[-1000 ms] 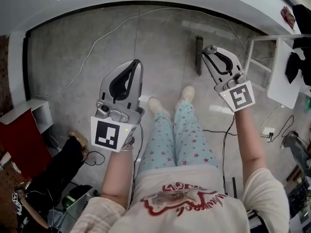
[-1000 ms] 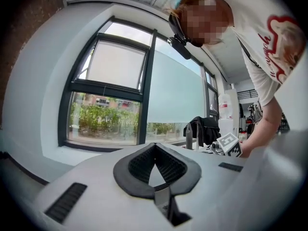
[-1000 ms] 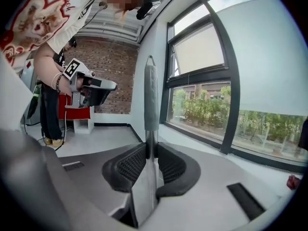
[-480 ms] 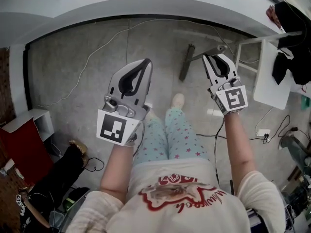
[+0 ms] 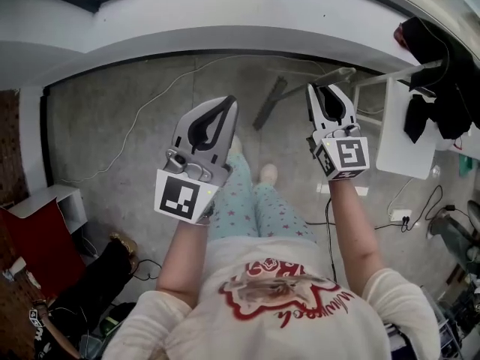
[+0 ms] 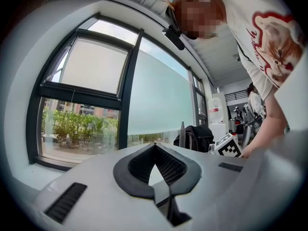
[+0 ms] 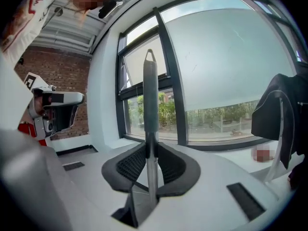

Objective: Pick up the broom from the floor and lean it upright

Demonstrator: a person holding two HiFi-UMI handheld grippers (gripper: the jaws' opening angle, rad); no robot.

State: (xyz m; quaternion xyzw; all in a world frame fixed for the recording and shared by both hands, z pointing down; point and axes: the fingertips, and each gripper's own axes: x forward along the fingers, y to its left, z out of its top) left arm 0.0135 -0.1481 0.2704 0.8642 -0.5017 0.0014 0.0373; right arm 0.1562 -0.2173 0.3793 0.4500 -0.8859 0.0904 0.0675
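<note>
The broom hangs off the floor in my right gripper (image 5: 321, 90), which is shut on its grey handle (image 5: 335, 76). Its dark brush head (image 5: 268, 104) slants down to the left, above the concrete floor. In the right gripper view the handle (image 7: 149, 95) stands straight up between the dark pads (image 7: 169, 163), in front of the window, with my right gripper (image 7: 150, 150) closed round it. My left gripper (image 5: 227, 102) is held up beside it, left of the brush head. Its jaws (image 6: 154, 146) meet at the tips with nothing between them.
A white frame table (image 5: 397, 130) draped with dark clothes (image 5: 433, 58) stands at the right. Thin cables (image 5: 142, 111) run across the floor, and a power strip (image 5: 401, 214) lies at the right. A red box (image 5: 34, 242) and a white shelf (image 5: 60, 195) sit at the left. The white wall base (image 5: 225, 21) and window are ahead.
Both grippers have risen and moved toward the wall. The broom came up with the right gripper, and its brush head swung from lying straight on the floor to slanting leftward.
</note>
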